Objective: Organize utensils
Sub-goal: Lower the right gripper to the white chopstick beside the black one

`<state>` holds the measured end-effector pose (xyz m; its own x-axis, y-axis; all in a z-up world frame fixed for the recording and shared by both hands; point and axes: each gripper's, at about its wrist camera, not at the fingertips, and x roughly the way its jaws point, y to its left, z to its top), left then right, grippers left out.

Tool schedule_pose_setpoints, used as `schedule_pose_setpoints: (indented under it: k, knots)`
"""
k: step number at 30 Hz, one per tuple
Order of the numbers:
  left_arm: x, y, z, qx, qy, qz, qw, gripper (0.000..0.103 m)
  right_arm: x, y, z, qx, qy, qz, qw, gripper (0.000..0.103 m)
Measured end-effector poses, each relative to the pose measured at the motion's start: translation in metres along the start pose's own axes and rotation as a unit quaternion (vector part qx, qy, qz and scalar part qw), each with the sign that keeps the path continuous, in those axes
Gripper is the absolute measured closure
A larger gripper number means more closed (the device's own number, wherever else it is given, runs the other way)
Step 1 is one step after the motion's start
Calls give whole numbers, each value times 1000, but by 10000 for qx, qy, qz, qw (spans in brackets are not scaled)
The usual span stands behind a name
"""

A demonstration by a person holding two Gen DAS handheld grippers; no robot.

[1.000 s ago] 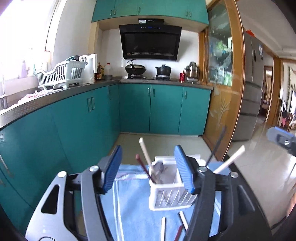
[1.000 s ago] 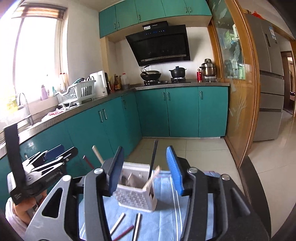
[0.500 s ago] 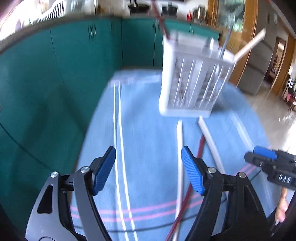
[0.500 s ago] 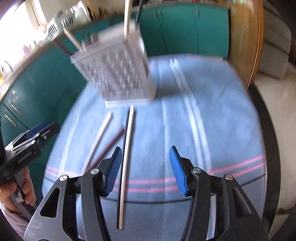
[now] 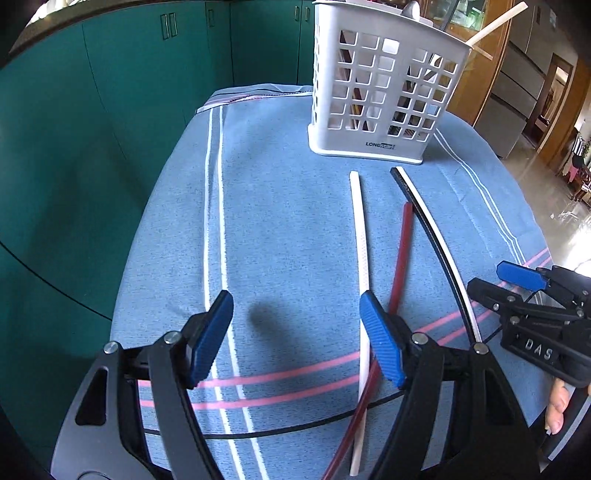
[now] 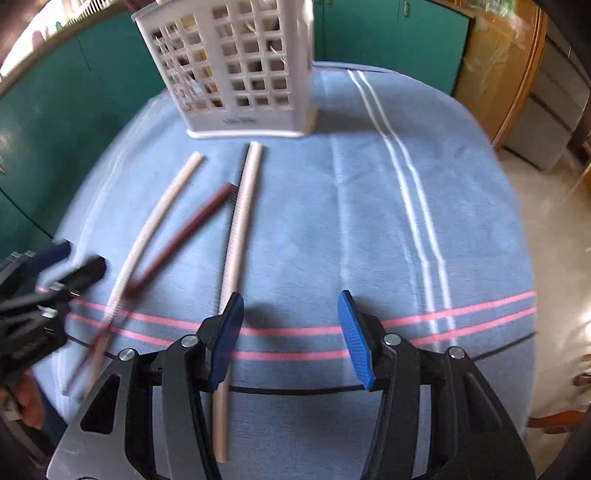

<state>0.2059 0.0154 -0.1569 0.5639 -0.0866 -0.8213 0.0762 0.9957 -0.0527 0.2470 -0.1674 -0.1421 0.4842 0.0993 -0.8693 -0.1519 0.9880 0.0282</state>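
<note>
A white lattice utensil holder (image 5: 384,85) (image 6: 236,66) stands at the far side of the blue cloth, with a white chopstick (image 5: 495,26) sticking out of it. In front of it lie a loose white chopstick (image 5: 360,236) (image 6: 155,218), a dark red one (image 5: 400,258) (image 6: 188,229), and a black and white pair (image 5: 436,236) (image 6: 240,221) side by side. My left gripper (image 5: 295,310) hangs open above the cloth, its right finger over the loose white chopstick. My right gripper (image 6: 291,306) is open too, its left finger above the pair. Neither holds anything.
The blue striped cloth (image 5: 288,206) covers a round table. Teal cabinets (image 5: 74,147) curve round the left and back. Each gripper shows in the other's view, the right gripper (image 5: 517,288) low right and the left gripper (image 6: 48,280) low left. Wooden doors and a tiled floor lie to the right.
Both grippers have dropped and tipped down from facing the kitchen to looking onto the cloth and chopsticks. The left jaws stand a little wider than a second ago.
</note>
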Motion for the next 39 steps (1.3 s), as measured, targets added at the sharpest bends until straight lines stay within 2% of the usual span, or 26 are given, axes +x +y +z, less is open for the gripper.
schedule_pose_setpoints:
  k: [6, 8, 9, 11, 12, 17, 26, 28, 29, 33, 37, 39]
  knots:
    - [-2, 6, 1, -111, -25, 89, 9999, 32, -8, 4, 0, 25, 17, 618, 9981, 51]
    - [-3, 10, 1, -173, -30, 135, 9998, 32, -6, 12, -2, -93, 133, 672, 9976, 51]
    - [-3, 12, 1, -202, -20, 147, 9997, 32, -6, 17, -2, -184, 90, 541, 9983, 53]
    - [-2, 14, 0, -240, 9, 160, 9996, 32, -5, 26, -4, -390, 45, 289, 9988, 74]
    - [-1, 15, 0, -242, 26, 156, 9996, 32, -5, 27, -4, -369, 74, 381, 9986, 91]
    - [1, 14, -1, -224, 51, 114, 9997, 32, -7, 14, -2, -85, 20, 582, 9983, 92]
    - [2, 11, -3, -204, 63, 77, 9997, 31, -58, -34, -1, 541, -551, 901, 9929, 92]
    - [1, 8, -3, -183, 65, 72, 9998, 30, -64, -42, -2, 644, -664, 877, 9918, 80]
    - [1, 7, -3, -171, 64, 68, 9998, 30, -66, -48, -2, 705, -686, 793, 9920, 80]
    - [2, 4, -3, -133, 77, 63, 9999, 29, -56, -58, 3, 855, -492, 571, 9935, 80]
    - [3, 2, -4, -89, 120, 64, 9999, 28, -33, -48, 2, 652, -104, 524, 9964, 80]
    - [3, 1, -5, -67, 135, 71, 9999, 28, -21, -42, 0, 564, 65, 330, 9978, 80]
